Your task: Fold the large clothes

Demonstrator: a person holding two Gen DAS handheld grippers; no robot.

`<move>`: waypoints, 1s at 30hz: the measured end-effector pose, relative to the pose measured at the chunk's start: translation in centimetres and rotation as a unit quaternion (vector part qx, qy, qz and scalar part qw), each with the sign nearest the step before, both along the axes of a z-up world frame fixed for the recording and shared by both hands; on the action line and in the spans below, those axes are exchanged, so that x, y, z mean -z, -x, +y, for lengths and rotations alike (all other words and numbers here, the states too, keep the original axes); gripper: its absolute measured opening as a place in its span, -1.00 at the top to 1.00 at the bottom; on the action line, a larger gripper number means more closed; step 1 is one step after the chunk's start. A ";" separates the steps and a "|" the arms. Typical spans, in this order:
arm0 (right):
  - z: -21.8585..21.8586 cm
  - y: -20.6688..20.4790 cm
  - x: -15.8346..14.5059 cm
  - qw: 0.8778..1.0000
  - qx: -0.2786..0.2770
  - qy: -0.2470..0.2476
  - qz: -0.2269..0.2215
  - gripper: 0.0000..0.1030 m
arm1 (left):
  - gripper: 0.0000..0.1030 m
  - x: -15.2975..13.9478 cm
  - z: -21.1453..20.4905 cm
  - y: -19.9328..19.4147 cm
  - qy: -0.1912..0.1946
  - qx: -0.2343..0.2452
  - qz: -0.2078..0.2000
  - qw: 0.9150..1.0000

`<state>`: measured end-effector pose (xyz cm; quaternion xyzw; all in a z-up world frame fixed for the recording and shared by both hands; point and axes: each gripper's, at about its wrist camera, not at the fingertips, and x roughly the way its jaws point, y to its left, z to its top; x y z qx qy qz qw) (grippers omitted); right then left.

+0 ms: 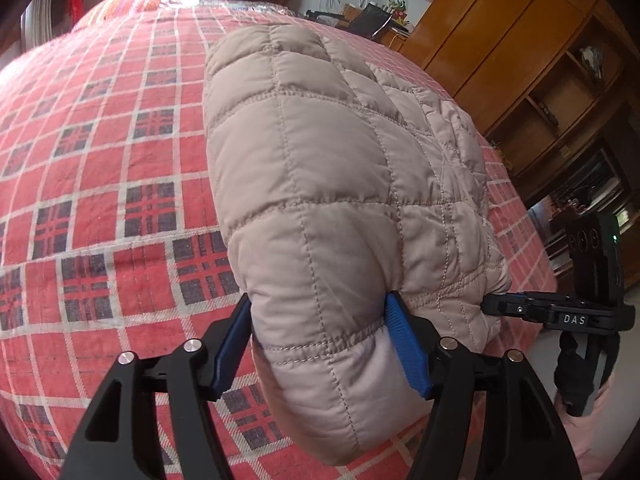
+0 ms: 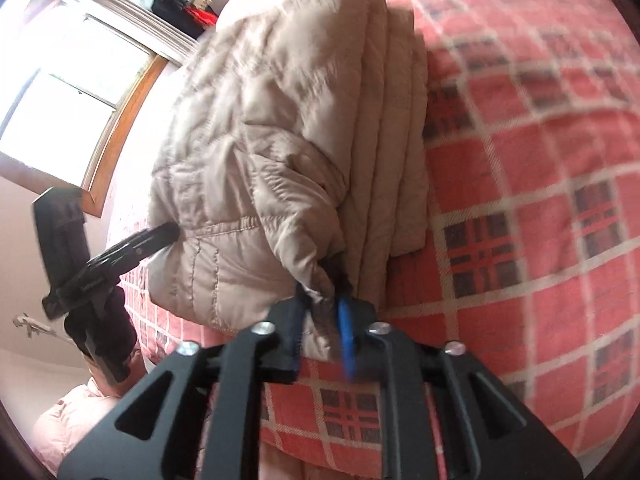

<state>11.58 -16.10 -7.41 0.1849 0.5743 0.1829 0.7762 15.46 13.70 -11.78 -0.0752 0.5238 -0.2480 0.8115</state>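
Note:
A beige quilted puffer jacket point(image 1: 320, 184) lies folded in thick layers on the red plaid bed point(image 1: 100, 160). My left gripper point(image 1: 320, 320) is shut on the jacket's near rounded end, blue pads pressing both sides. In the left wrist view my right gripper point(image 1: 490, 304) pokes into the jacket's right edge. The right wrist view shows the jacket point(image 2: 260, 140) stacked in several layers, and my right gripper point(image 2: 320, 320) shut on a bunched near corner of it. There the left gripper point(image 2: 172, 232) touches the jacket's left side.
The bed's plaid cover point(image 2: 520, 240) spreads wide to the right. Wooden cabinets and shelves point(image 1: 520, 60) stand beyond the bed's far side, with a cluttered desk point(image 1: 372, 20). A bright window point(image 2: 68, 92) is on the wall. A person's pink sleeve point(image 2: 72, 420) shows at lower left.

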 end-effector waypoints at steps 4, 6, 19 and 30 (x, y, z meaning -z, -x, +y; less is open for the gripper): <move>-0.8 0.3 -3.2 0.998 0.014 0.012 -0.058 -0.31 | -0.34 -0.6 1.9 -1.1 0.052 0.002 0.025 0.998; -1.3 -0.4 -3.6 0.998 0.017 -0.007 -0.062 -0.37 | -0.36 -0.8 2.7 -1.9 0.074 -0.001 0.028 0.997; -3.4 -6.7 2.3 0.992 0.016 -0.121 -0.017 -0.65 | -0.66 1.3 3.0 -6.4 0.138 0.034 0.052 0.988; -2.8 -9.1 5.6 0.987 0.008 -0.162 -0.005 -0.77 | -0.88 3.2 1.3 -8.5 0.159 0.037 0.070 0.984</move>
